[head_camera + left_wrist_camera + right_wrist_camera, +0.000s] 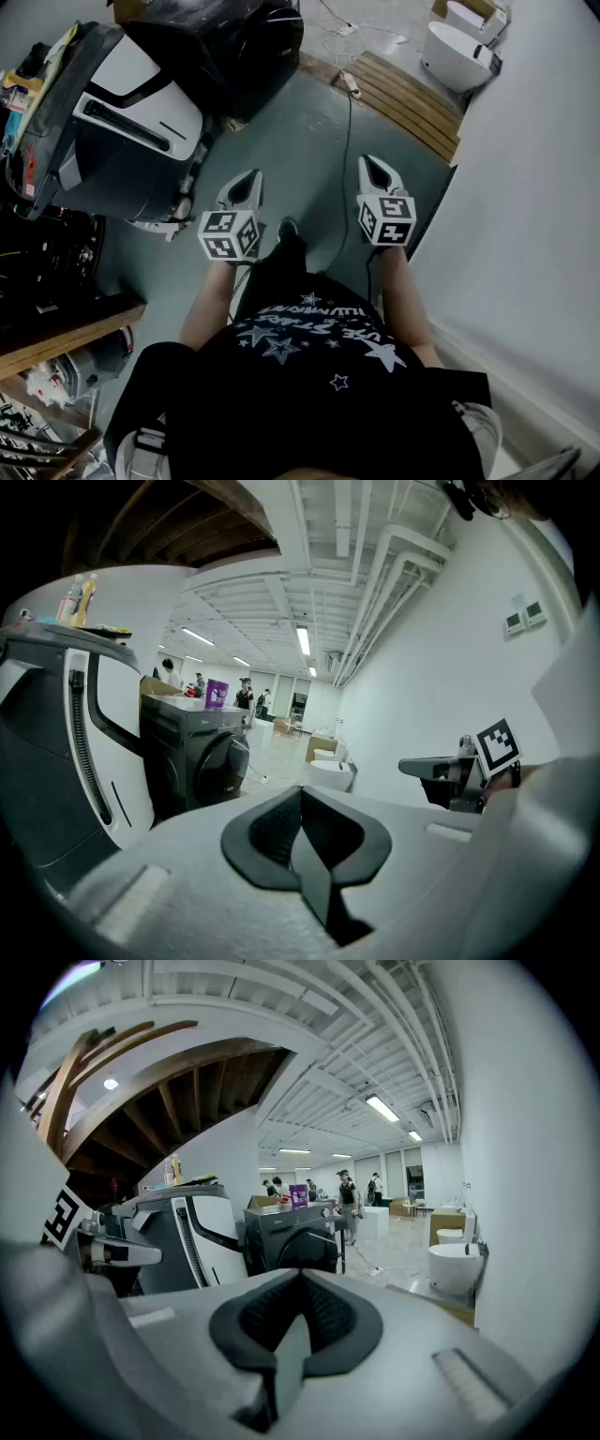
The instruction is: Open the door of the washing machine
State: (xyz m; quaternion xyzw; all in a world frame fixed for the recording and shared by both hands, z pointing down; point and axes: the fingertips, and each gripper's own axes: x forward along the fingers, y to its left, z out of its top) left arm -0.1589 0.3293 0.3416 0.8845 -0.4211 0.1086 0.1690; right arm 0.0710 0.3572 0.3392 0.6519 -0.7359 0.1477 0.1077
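The dark washing machine (246,42) stands at the far end of the floor, some way ahead of both grippers. Its round door (223,767) looks closed in the left gripper view, and the door (302,1249) also faces the right gripper view. My left gripper (249,180) and right gripper (377,167) are held side by side in front of the person's body, pointing toward the machine. In the left gripper view the left gripper (301,793) has its jaws together with nothing between them. The right gripper (300,1275) is likewise shut and empty.
A large white and grey machine (122,122) stands on the left, next to the washing machine. A wooden pallet (412,103) with a white basin (459,52) lies far right. A cable (349,141) runs across the grey floor. A white wall (534,187) bounds the right.
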